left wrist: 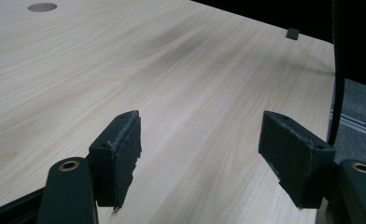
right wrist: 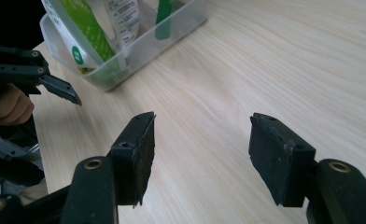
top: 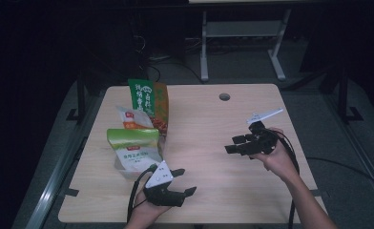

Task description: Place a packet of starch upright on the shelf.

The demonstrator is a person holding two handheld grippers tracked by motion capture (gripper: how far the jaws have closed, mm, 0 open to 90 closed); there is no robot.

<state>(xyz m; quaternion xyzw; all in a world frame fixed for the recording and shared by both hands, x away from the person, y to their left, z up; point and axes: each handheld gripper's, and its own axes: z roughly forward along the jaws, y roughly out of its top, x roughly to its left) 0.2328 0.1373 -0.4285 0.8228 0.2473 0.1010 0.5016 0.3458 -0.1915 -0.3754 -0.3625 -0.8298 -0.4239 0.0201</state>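
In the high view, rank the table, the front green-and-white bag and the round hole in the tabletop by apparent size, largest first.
1. table
2. front green-and-white bag
3. round hole, farthest from the camera, yet clearly smallest

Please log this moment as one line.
left gripper: open, empty | right gripper: open, empty | packets: upright in bin | table: wood

A pale wooden table (top: 209, 143) carries a clear plastic bin (right wrist: 139, 53) of upright snack bags (top: 136, 143) near its left edge.
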